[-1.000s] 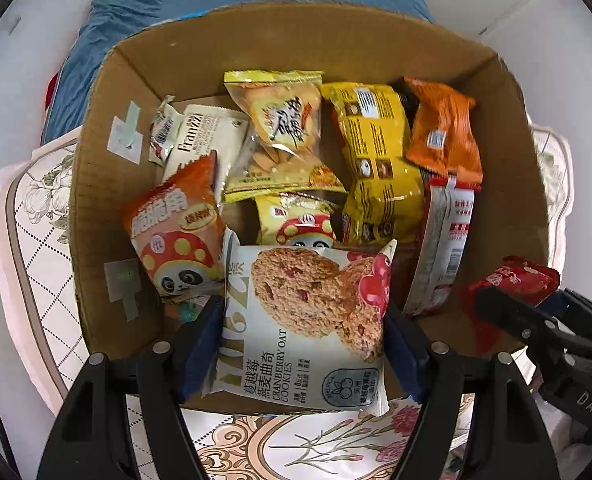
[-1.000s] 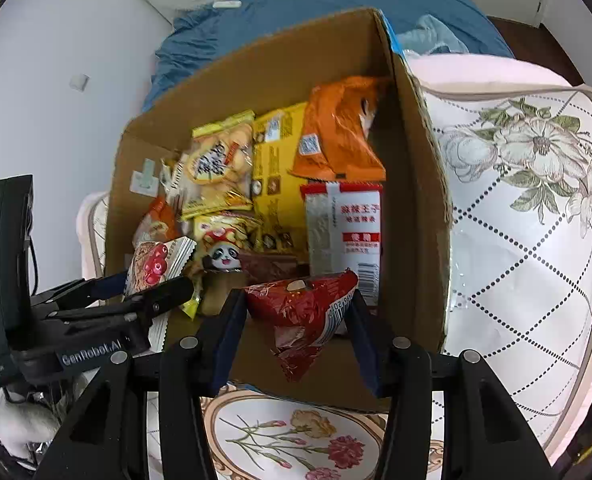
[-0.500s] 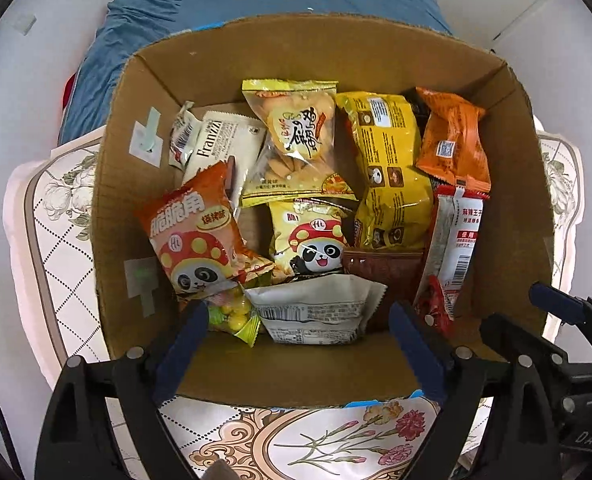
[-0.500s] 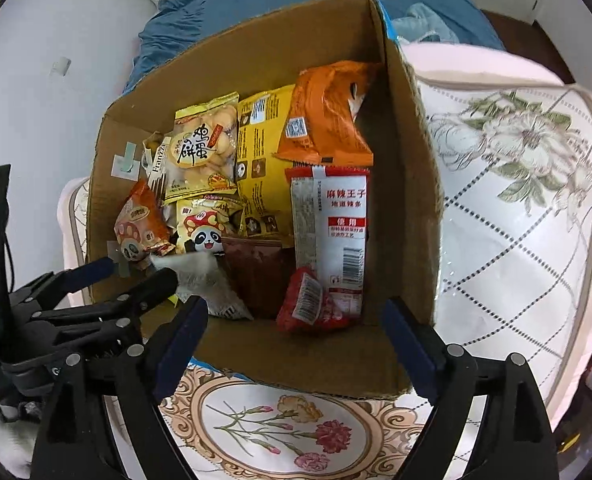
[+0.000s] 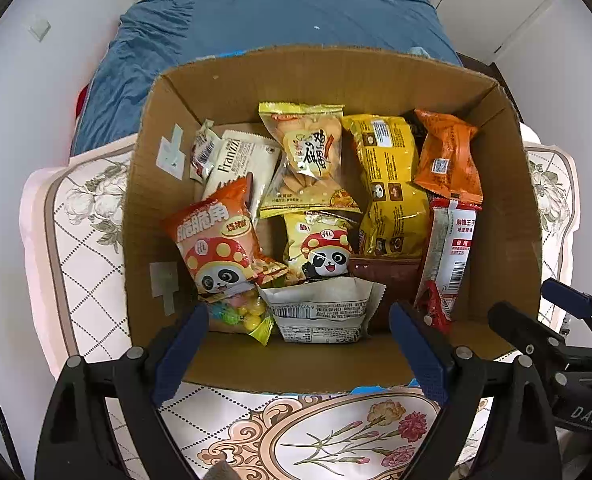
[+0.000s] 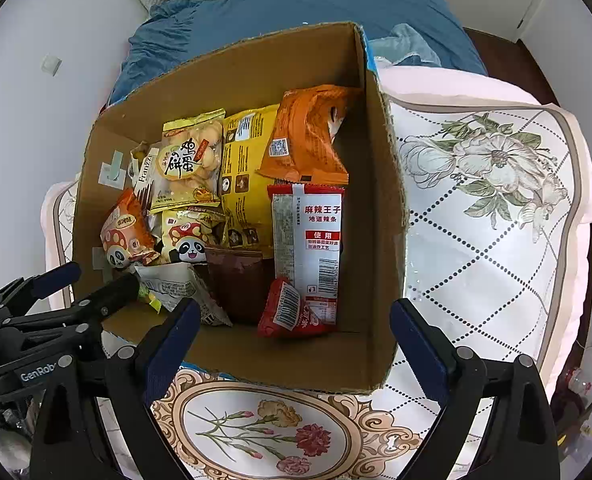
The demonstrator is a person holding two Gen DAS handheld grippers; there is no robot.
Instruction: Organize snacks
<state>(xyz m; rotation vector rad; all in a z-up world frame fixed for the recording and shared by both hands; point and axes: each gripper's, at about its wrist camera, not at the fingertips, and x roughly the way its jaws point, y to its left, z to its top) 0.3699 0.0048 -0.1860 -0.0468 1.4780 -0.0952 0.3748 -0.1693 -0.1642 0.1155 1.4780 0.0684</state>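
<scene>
Snacks fill the cardboard box (image 5: 512,208) on the floral quilt (image 6: 496,240); a white cookie packet (image 5: 320,310) lies at its near end, a small red packet (image 6: 292,312) beside it. Left gripper (image 5: 298,344) gapes wide, empty; right gripper (image 6: 292,344), also empty, is opening wider, above the box
</scene>
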